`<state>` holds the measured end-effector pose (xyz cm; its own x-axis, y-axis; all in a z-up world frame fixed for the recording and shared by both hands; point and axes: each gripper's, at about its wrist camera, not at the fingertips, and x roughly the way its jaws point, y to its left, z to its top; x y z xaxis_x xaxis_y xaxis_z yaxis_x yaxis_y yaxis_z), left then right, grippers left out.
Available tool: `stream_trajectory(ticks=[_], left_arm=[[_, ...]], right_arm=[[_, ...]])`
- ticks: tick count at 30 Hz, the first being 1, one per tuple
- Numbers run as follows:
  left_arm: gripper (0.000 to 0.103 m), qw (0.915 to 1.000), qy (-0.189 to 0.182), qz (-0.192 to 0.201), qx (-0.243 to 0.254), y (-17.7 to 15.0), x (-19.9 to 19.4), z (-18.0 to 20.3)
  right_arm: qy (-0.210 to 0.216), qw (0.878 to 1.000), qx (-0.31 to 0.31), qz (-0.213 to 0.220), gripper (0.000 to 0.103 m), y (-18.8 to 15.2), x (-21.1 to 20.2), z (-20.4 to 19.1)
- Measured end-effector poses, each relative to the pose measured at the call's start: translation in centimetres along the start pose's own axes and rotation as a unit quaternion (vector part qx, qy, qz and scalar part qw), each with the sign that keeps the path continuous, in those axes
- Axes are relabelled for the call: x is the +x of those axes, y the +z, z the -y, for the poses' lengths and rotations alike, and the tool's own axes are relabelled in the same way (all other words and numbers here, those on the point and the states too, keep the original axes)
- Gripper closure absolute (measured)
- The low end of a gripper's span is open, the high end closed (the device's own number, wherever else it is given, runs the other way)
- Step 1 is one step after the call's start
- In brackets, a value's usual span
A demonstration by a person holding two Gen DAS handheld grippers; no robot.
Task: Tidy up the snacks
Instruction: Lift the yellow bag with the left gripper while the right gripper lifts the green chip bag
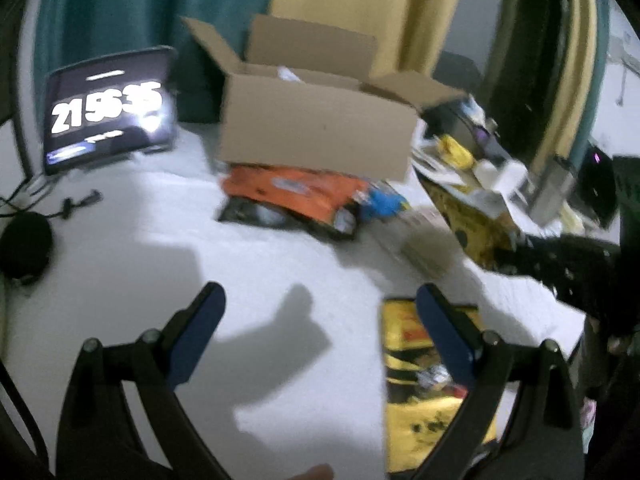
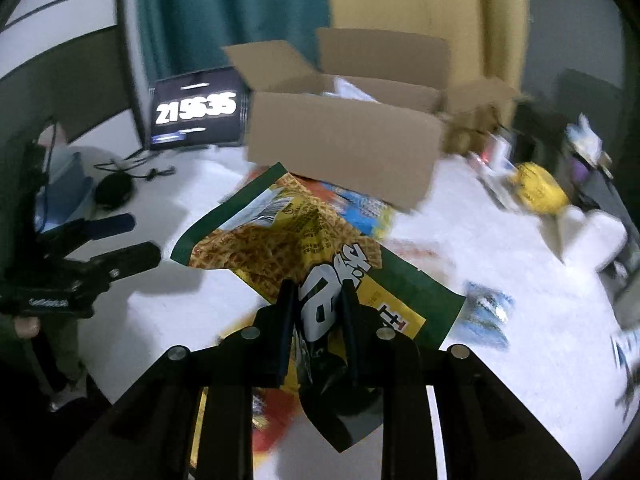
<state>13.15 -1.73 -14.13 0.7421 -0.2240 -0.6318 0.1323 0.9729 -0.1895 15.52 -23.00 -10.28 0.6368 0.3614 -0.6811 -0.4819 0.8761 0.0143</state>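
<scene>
My right gripper (image 2: 318,286) is shut on the lower edge of a green and yellow waffle-print snack bag (image 2: 280,232), held up above the white table (image 2: 520,360) in front of an open cardboard box (image 2: 344,148). My left gripper (image 1: 320,292) is open over bare table, nothing between its fingers; a yellow snack bag (image 1: 404,344) lies under its right finger. The right wrist view shows the left gripper (image 2: 136,238) at the far left, open. An orange snack bag (image 1: 288,192) and a blue packet (image 1: 384,202) lie against the box (image 1: 320,136). White wrapping shows inside the box.
A tablet screen (image 1: 108,112) with white digits stands at the back left beside cables and a round black object (image 1: 26,244). Cluttered packets, a yellow bag (image 2: 536,188) and white items (image 2: 592,236) crowd the right side. A small blue packet (image 2: 486,312) lies on the table.
</scene>
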Motion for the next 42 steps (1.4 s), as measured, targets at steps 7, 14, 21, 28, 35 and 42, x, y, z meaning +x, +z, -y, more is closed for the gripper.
stream_trajectory(ticks=[7,14,21,28,35,42], left_arm=[[0.006,0.9958,-0.045,-0.06,0.053,-1.9,2.2,6.2],[0.006,0.987,-0.029,-0.124,0.098,-3.8,5.7,10.1],[0.002,0.9841,0.015,-0.124,0.126,-3.9,6.9,10.5],[0.007,0.9863,0.023,-0.122,0.109,-3.3,7.0,8.2],[0.037,0.9886,0.012,-0.112,0.1,-2.8,6.5,7.3],[0.038,0.993,0.009,-0.077,0.089,-1.1,4.0,6.9]], right_arm=[[-0.022,0.999,0.038,0.009,0.08,-2.4,-1.7,3.3],[-0.018,0.998,0.065,0.02,0.08,-3.8,-2.1,5.2],[-0.006,0.996,0.083,0.027,0.08,-4.2,-2.0,6.5],[0.01,0.995,0.093,0.039,0.079,-4.1,-1.9,7.0],[0.024,0.994,0.092,0.054,0.08,-3.3,-2.0,6.9],[0.025,0.994,0.085,0.065,0.08,-1.8,-2.5,7.1]])
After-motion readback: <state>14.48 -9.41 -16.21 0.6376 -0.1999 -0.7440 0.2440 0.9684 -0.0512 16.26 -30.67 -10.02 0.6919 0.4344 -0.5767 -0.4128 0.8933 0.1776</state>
